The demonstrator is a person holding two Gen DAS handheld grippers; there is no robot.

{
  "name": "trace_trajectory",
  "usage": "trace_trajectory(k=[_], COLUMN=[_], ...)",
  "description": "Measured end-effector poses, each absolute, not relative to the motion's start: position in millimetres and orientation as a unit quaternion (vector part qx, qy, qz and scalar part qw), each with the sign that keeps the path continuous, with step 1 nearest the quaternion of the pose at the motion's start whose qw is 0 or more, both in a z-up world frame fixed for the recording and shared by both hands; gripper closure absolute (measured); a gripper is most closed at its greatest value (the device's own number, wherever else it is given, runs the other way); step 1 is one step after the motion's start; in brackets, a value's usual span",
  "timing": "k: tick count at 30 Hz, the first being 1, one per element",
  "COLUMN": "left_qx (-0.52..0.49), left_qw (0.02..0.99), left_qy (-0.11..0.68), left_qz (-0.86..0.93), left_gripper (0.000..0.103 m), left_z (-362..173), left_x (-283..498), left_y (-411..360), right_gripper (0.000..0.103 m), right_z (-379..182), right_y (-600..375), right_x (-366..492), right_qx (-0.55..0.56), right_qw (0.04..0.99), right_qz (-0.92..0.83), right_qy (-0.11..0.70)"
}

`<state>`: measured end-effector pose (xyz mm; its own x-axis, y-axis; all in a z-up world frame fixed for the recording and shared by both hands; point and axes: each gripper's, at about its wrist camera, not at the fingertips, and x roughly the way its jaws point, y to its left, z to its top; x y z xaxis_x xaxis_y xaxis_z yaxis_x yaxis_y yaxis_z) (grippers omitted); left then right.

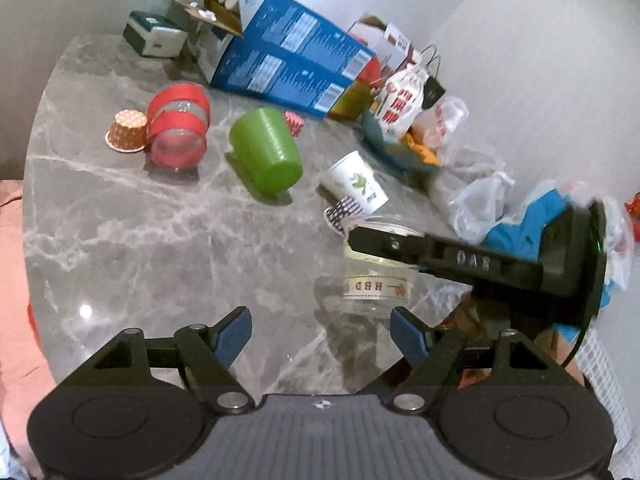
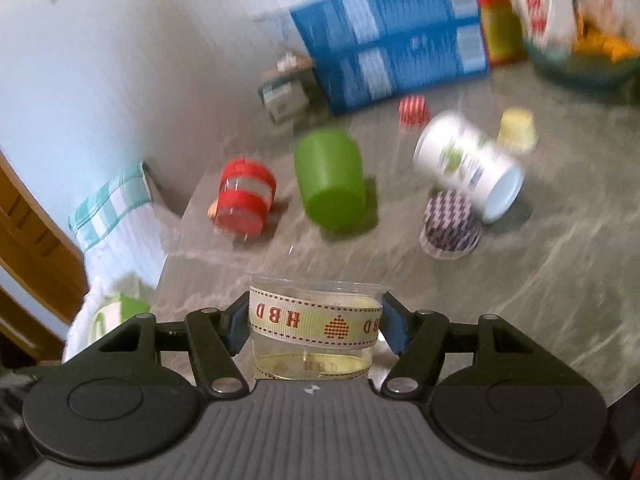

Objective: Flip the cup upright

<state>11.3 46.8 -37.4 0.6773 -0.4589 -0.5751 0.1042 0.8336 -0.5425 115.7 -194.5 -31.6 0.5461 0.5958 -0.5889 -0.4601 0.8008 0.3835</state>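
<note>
A clear plastic cup with an "HBD" ribbon band (image 2: 314,324) sits between my right gripper's fingers (image 2: 314,330), which are shut on it; its rim points away from the camera. In the left wrist view the same cup (image 1: 376,288) stands near the table's right edge, with the right gripper's finger (image 1: 384,242) across its top. My left gripper (image 1: 322,336) is open and empty, just in front of the cup. A green cup (image 1: 266,152) lies on its side. A white paper cup (image 1: 356,186) also lies on its side.
On the grey marble table (image 1: 140,240) lie a red-banded clear cup (image 1: 178,132), an orange dotted paper cup (image 1: 128,130) and a checked paper cup (image 2: 450,224). Blue boxes (image 1: 292,64), bags (image 1: 404,104) and a bowl crowd the far and right side.
</note>
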Motion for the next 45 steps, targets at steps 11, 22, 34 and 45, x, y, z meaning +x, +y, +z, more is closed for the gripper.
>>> trace_trajectory(k=[11,22,34,45], left_qx=[-0.232,-0.226,-0.240,-0.242], left_qw=[0.895,0.910,0.908,0.908], left_qy=[0.347,0.318,0.315,0.314], left_qz=[-0.155,-0.143,-0.133,-0.134], left_gripper=[0.024,0.024,0.024,0.024], left_z=[-44,-47,-57,-60], left_x=[14,6,14,16], left_y=[36,35,38,39], right_gripper=[0.038,0.038,0.038,0.038], right_z=[-48,-104,-131,-138], right_y=[-222,-221,-214,-205], right_x=[63,24,26,32], right_qx=[0.021,0.000,0.009,0.014], right_qw=[0.941,0.962,0.966,0.966], right_qz=[0.304,0.267,0.246,0.250], right_qy=[0.146,-0.054,-0.074,-0.068])
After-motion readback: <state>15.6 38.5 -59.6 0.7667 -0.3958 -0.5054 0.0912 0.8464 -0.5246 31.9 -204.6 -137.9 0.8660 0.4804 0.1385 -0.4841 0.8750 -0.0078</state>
